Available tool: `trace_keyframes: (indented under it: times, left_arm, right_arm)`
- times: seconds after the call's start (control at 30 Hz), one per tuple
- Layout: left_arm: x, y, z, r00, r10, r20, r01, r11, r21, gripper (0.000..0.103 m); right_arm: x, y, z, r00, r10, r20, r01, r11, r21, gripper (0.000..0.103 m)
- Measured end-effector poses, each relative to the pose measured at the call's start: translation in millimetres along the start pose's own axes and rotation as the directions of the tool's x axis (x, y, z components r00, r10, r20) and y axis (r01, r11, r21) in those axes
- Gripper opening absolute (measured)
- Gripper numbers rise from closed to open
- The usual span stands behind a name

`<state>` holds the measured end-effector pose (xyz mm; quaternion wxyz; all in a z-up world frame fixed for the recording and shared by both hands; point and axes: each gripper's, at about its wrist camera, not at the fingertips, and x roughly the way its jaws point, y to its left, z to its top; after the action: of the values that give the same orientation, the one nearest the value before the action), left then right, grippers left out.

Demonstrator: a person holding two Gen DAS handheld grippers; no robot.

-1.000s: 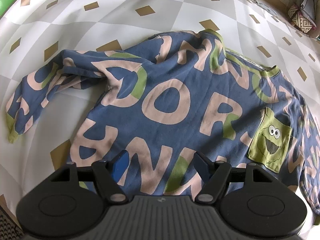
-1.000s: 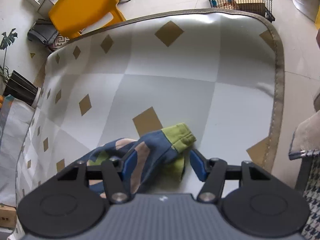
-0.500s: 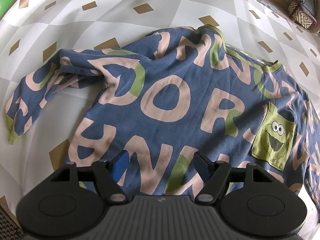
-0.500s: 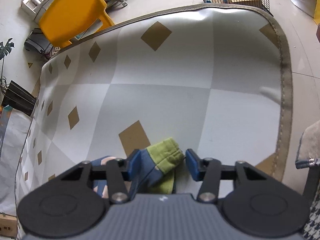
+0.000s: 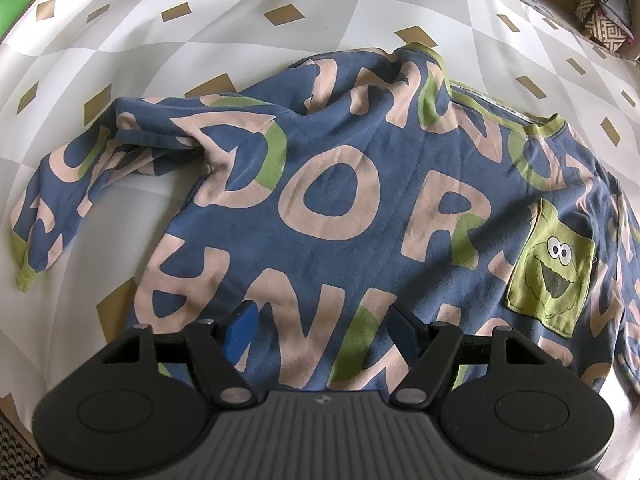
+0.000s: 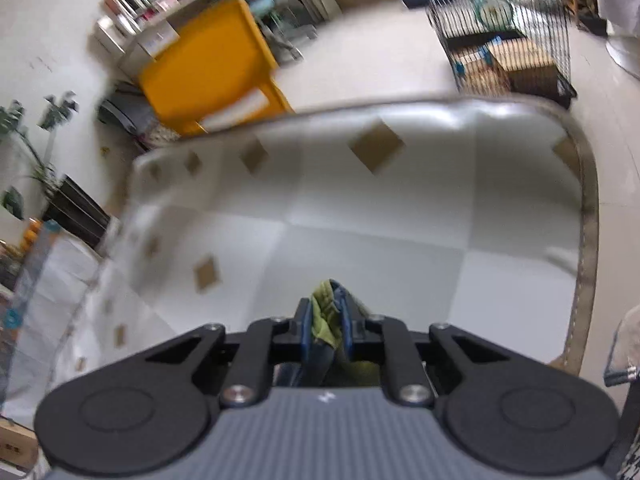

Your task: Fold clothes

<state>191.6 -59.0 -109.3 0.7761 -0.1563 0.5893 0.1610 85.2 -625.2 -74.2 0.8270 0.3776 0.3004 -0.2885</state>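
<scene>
A blue sweatshirt (image 5: 360,184) printed with large pink and green letters lies spread flat on a white mat (image 5: 200,20) patterned with grey squares and small tan diamonds. A green pocket patch (image 5: 550,272) with a cartoon face sits on its chest, toward the right of your left view. One sleeve (image 5: 80,176) trails off to the left, ending in a green cuff.

Your left tongs (image 5: 322,326) hover over the lower hem with their blue pads spread wide, gripping nothing.

Your right tongs (image 6: 328,322) are clenched on the sweatshirt's other cuff (image 6: 326,310) (green and blue fabric bunched between the pads), raised above the mat near its rounded corner. This view is blurred. Beyond the mat's edge stand a yellow chair (image 6: 212,64), a wire cage (image 6: 500,44) and a potted plant (image 6: 36,160).
</scene>
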Motion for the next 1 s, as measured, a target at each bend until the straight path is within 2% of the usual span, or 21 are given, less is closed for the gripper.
trace_keyframes:
  times: [0.07, 0.17, 0.27, 0.33, 0.37, 0.47, 0.53, 0.63, 0.7, 0.8, 1.0]
  left_arm:
    - [-0.8, -0.1, 0.4, 1.000, -0.004, 0.000, 0.004, 1.000, 0.000, 0.070]
    - [-2.1, -0.2, 0.8, 1.000, -0.007, 0.002, 0.007, 1.000, 0.000, 0.070]
    - [-3.6, -0.2, -0.1, 1.000, -0.006, 0.009, 0.006, 1.000, 0.003, 0.070]
    - [-4.0, 0.3, -1.2, 1.000, -0.003, 0.009, 0.003, 1.000, 0.006, 0.070]
    - [-4.1, 1.4, -1.4, 1.000, -0.003, 0.008, 0.003, 1.000, 0.003, 0.070]
    - [-4.3, 4.4, -0.8, 1.000, -0.007, 0.006, 0.007, 1.000, -0.009, 0.070]
    - [-4.5, 5.6, 0.1, 1.000, -0.008, 0.006, 0.009, 1.000, -0.016, 0.070]
    - [-4.2, 4.9, 0.0, 1.000, -0.011, 0.004, 0.011, 1.000, -0.013, 0.070]
    - [-3.4, 3.9, -0.2, 1.000, -0.014, -0.002, 0.014, 1.000, -0.010, 0.070]
    - [-1.6, 3.0, -0.3, 1.000, -0.011, -0.005, 0.011, 1.000, -0.010, 0.070]
    - [1.5, -1.5, -2.6, 1.000, 0.002, -0.009, -0.002, 1.000, 0.008, 0.070]
  right_arm:
    - [-25.8, 6.5, -1.6, 1.000, 0.002, 0.028, -0.001, 0.999, -0.052, 0.013]
    - [-55.1, 2.5, -11.0, 1.000, 0.003, 0.009, -0.002, 0.996, -0.087, 0.014]
    - [-60.3, -14.9, -19.8, 0.992, -0.115, -0.053, 0.111, 0.992, -0.064, 0.020]
    - [-63.3, -21.9, -18.4, 0.985, -0.170, -0.025, 0.169, 0.985, -0.044, 0.036]
    - [-65.3, -21.6, -16.0, 0.982, -0.187, -0.003, 0.186, 0.981, -0.046, 0.036]
    - [-64.4, -11.7, -12.3, 0.991, -0.130, 0.024, 0.132, 0.986, -0.106, 0.039]
    - [-57.4, -6.6, -13.2, 0.998, -0.070, 0.007, 0.071, 0.989, -0.127, 0.040]
    - [-35.9, -0.8, -17.9, 0.999, -0.018, -0.049, 0.010, 0.986, -0.164, 0.041]
    - [-18.0, -2.6, -20.6, 0.993, 0.014, -0.116, -0.030, 0.990, -0.137, 0.041]
    - [3.7, -11.1, -23.8, 0.983, 0.012, -0.185, -0.027, 0.997, -0.077, 0.041]
    - [30.1, -23.9, -30.0, 0.974, -0.013, -0.224, 0.007, 1.000, -0.028, 0.042]
